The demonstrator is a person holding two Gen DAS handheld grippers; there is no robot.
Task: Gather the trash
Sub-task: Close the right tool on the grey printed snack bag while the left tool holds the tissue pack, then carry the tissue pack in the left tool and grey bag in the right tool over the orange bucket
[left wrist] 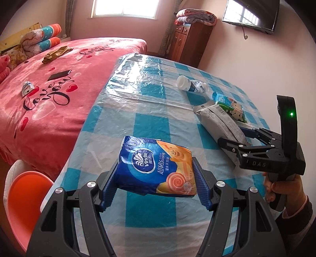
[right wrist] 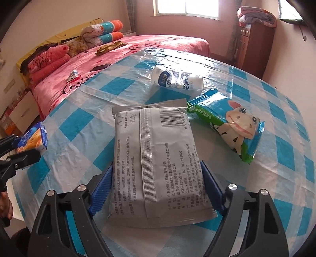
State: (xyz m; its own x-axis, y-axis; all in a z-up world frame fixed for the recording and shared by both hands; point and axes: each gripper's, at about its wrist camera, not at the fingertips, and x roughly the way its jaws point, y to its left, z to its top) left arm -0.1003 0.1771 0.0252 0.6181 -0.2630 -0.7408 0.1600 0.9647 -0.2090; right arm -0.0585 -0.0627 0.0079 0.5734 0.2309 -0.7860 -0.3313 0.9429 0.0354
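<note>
The left claw (left wrist: 155,184) is clenched on the near part of a soft blue and orange tissue pack (left wrist: 156,167), held over the checked worktop (left wrist: 150,122). The right claw (right wrist: 157,186) grips both side edges of a flat grey foil pouch (right wrist: 153,156). Both look light, limp and slippery, so a hold across the middle seems safest.

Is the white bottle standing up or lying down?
Lying down. The white bottle rests on its side on the checked tablecloth, cap end toward the bed.

Bright window (left wrist: 124,8) daylight, tablecloth (left wrist: 138,85) glare, fisheye-warped edges
</note>
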